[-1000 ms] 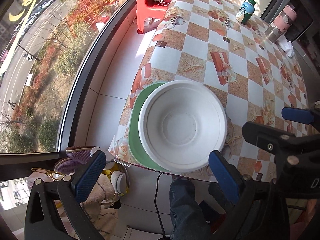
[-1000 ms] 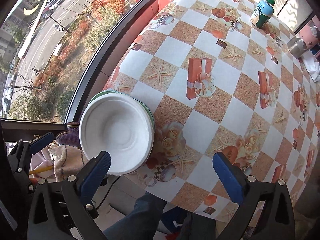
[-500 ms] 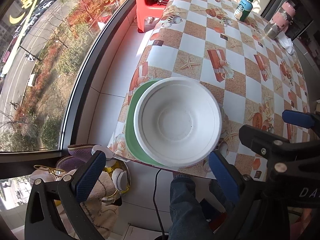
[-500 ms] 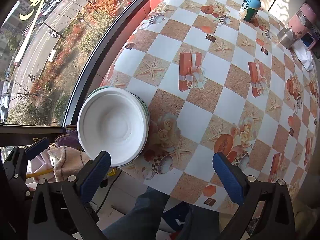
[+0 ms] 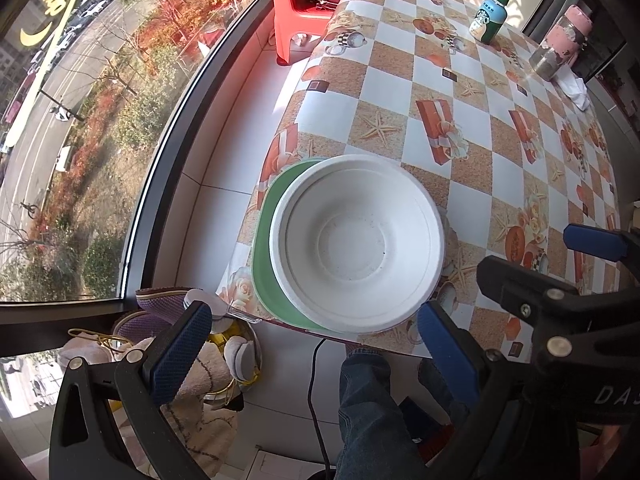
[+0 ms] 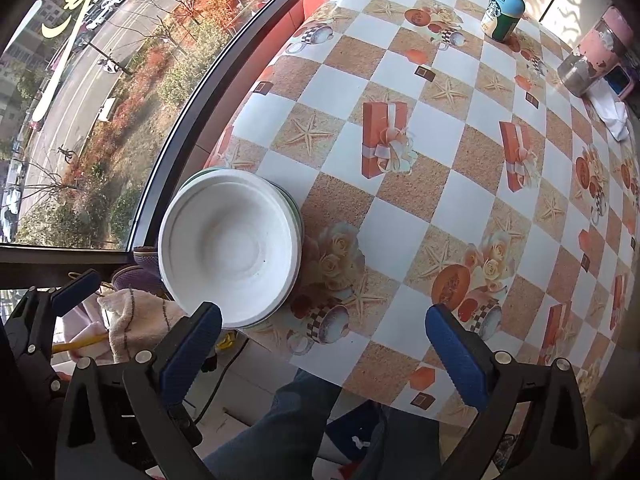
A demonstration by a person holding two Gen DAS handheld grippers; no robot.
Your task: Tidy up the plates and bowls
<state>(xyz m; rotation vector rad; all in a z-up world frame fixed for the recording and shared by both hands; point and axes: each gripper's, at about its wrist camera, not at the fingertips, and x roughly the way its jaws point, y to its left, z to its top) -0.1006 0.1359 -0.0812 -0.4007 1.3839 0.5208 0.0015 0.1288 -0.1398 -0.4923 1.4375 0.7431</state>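
A white bowl (image 5: 356,244) sits on a green plate (image 5: 266,264) at the near left corner of the table; the stack also shows in the right wrist view, the bowl (image 6: 230,248) on the plate (image 6: 298,216). My left gripper (image 5: 312,352) is open and empty, held back above the table's near edge in front of the stack. My right gripper (image 6: 320,344) is open and empty, to the right of the stack over the near edge. The right gripper's blue fingers (image 5: 592,236) show at the right of the left wrist view.
The table (image 6: 440,184) has a checked cloth with starfish and gift prints. A green-capped bottle (image 6: 502,10) and a pink-lidded jar (image 6: 592,56) stand at the far side by a white cloth (image 6: 612,114). A red chair (image 5: 308,4) stands beyond the table. My leg (image 6: 288,428) is below the edge.
Both grippers have drawn back and up from the table, so the bowl and plate look smaller and farther. The stack has not moved. Both grippers stay open.
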